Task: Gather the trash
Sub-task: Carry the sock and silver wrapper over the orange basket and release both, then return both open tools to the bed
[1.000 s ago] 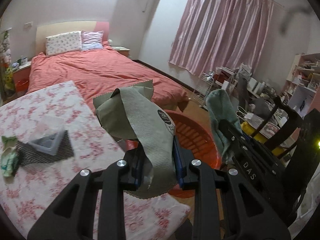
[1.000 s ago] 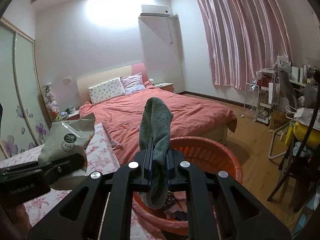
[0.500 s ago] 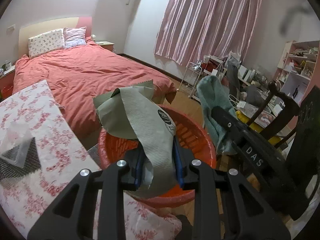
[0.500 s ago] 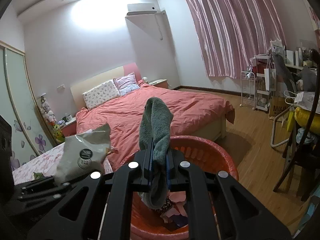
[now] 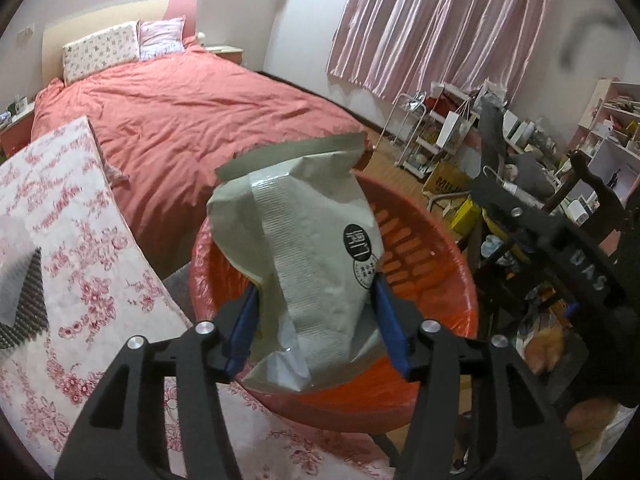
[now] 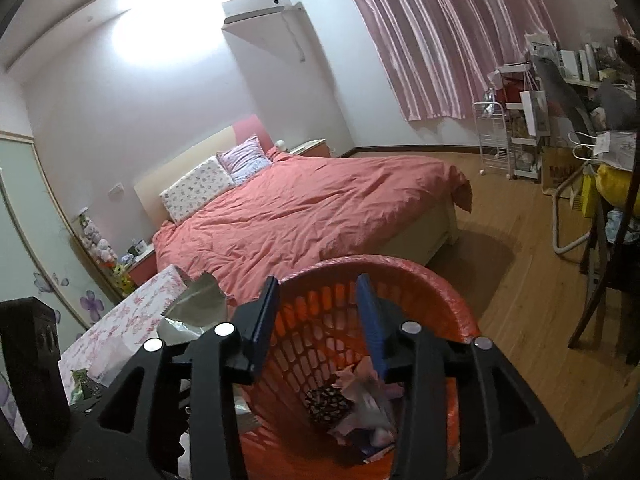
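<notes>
Left wrist view: the left gripper (image 5: 316,320) points over the basket (image 5: 448,248), its fingers now spread apart, the one bag (image 5: 304,256) loose between them above the basket; half a second ago they clamped it.

Right wrist view: the right gripper (image 6: 316,320) tilts down into the basket (image 6: 448,300), fingers apart and empty; the green cloth has gone. Trash (image 6: 352,404) lies inside.

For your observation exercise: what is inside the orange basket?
In the right wrist view the orange basket holds crumpled pinkish wrappers and a dark patterned item at the bottom. The open right gripper hides part of the floor; the gray snack bag covers it in the left view.
</notes>
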Action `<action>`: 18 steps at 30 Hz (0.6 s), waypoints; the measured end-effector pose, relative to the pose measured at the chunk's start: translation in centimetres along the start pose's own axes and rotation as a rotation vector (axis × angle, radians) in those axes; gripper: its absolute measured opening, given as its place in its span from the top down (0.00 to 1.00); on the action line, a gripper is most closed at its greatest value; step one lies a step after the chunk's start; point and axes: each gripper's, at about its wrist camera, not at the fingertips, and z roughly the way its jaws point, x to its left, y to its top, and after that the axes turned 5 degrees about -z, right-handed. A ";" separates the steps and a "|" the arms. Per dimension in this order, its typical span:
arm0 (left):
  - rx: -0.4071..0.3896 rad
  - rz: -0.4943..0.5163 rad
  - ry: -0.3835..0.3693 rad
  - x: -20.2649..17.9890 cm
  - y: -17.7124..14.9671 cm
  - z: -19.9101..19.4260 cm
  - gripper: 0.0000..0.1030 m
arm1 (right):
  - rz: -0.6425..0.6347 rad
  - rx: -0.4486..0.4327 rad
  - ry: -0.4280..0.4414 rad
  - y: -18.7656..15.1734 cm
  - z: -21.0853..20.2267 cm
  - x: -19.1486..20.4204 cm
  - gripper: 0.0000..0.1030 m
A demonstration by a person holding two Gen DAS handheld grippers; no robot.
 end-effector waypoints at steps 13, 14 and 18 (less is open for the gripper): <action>-0.002 -0.017 0.019 0.5 0.1 -0.4 0.16 | -0.032 -0.006 -0.041 0.4 -0.7 0.4 0.54; -0.006 -0.020 0.022 0.6 0.2 -0.7 0.16 | -0.034 -0.006 -0.041 0.5 -0.7 0.4 0.54; -0.025 -0.026 0.048 1.2 0.1 -1.8 0.16 | -0.054 -0.007 -0.041 0.6 -0.9 0.9 0.54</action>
